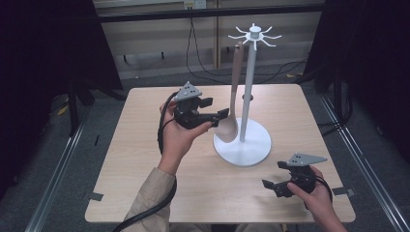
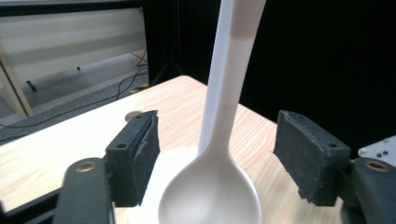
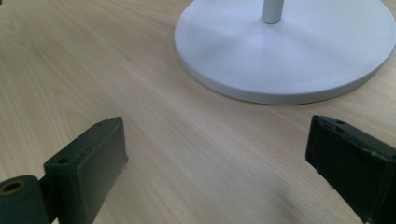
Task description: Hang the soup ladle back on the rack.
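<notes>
Nearest to us, the right gripper (image 1: 280, 184) sits low over the front corner of the pale wooden desk (image 1: 145, 169), jaws spread wide with nothing between them, the white round base of the stand (image 3: 285, 60) just ahead of it. It looks parked, and I'd say harmless unless it drifts forward and bumps that base. Further in, the left gripper (image 1: 216, 109) is up at the long beige plastic spoon (image 1: 233, 92), which hangs bowl-down from one hook of the tall white utensil stand (image 1: 249, 82). In the left gripper view the jaws stand well apart either side of the spoon's bowl (image 2: 210, 191), not touching it, holding nothing. Here's the risk as I judge it: closing on that smooth curved bowl could squirt the spoon sideways and set it swinging against the pole. Pull outward rather than up and the handle may snag on its hook, tipping the whole stand. Up top, how the handle sits on the hook is too small to tell.
</notes>
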A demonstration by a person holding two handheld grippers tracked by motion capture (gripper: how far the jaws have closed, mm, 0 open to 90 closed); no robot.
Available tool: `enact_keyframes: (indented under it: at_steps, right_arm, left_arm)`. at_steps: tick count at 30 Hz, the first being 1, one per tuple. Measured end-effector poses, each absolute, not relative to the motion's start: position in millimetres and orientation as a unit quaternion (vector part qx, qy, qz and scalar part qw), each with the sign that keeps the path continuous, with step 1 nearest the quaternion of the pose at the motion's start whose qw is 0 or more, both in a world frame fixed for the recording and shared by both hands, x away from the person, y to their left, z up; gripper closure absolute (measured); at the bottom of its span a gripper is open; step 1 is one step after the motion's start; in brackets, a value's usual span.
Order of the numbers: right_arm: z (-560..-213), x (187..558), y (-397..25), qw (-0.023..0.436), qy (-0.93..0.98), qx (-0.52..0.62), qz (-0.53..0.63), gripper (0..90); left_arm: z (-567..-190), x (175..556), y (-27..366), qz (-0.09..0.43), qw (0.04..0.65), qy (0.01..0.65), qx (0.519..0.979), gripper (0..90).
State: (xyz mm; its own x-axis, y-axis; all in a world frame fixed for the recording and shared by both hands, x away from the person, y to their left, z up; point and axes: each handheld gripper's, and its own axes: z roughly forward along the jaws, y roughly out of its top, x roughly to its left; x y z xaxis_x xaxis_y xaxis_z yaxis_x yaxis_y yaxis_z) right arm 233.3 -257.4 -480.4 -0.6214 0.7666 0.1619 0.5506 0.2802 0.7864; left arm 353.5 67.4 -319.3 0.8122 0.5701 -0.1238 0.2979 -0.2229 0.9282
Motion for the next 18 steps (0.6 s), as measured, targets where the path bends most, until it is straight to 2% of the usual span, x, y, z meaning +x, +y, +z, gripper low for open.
enact_keyframes:
  at_steps: [5, 18]
  right_arm:
    - [-480, 233, -257, 0.126, 0.791, 0.416, 0.431, 5.0]
    - [-481, 233, -257, 0.125, 0.791, 0.416, 0.431, 5.0]
  left_arm:
    - [-328, 348, 71, 0.125, 0.549, 0.276, 0.779, 22.5]
    - [-353, 342, 85, 0.129, 0.532, 0.283, 0.788, 17.1]
